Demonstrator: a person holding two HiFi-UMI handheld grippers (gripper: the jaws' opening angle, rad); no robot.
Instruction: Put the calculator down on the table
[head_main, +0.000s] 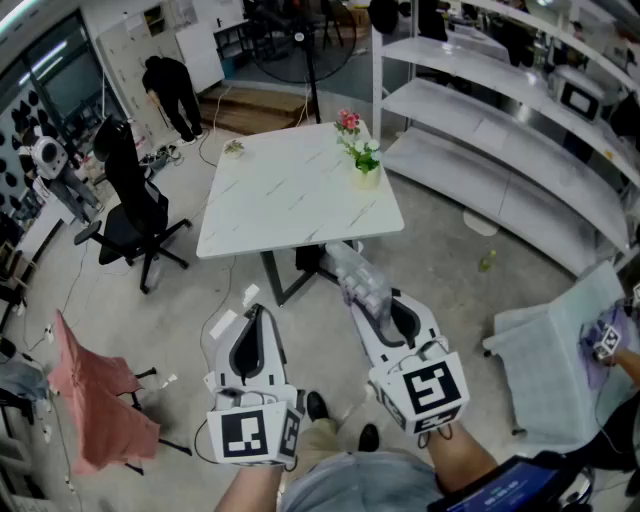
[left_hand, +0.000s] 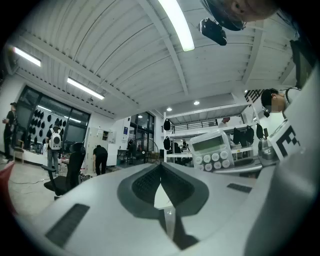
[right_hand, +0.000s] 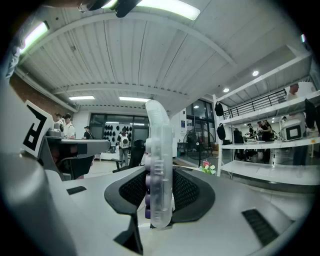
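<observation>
Two grippers are hovering level over the floor (head_main: 450, 270), short of the table (head_main: 290, 200). The right gripper (head_main: 385, 305) is clamping the calculator (head_main: 355, 275). In the right gripper view the pads (right_hand: 190, 190) are pressing on both flat faces, w/ the calculator (right_hand: 159, 165) standing on edge btwn them, purple keys facing left, and its clear body sticking up & out past the jaws. In the head view it's poking fwd out of the jaws toward the table's near edge. It isn't touching the top and is hanging in the air above the floor.

The left gripper (head_main: 255, 318) is holding nothing. In the left gripper view its jaws are sitting together w/ nothing btwn. It's floating beside the right one, apart from it. From there the calculator (left_hand: 212, 150) is showing off to the right, w/ screen & round keys facing that camera.

The table is carrying a flower pot (head_main: 363, 165) at its far right corner & a small obj (head_main: 234, 148) at the far left corner, too small to make out. A black office chair (head_main: 135, 215) is standing left of the table. A chair w/ pink cloth (head_main: 95, 390) is sitting nearer, lower left. White shelving (head_main: 500, 150) is running along the right side. A person (head_main: 172, 90) in dark clothes is bending over in the bkgd.
</observation>
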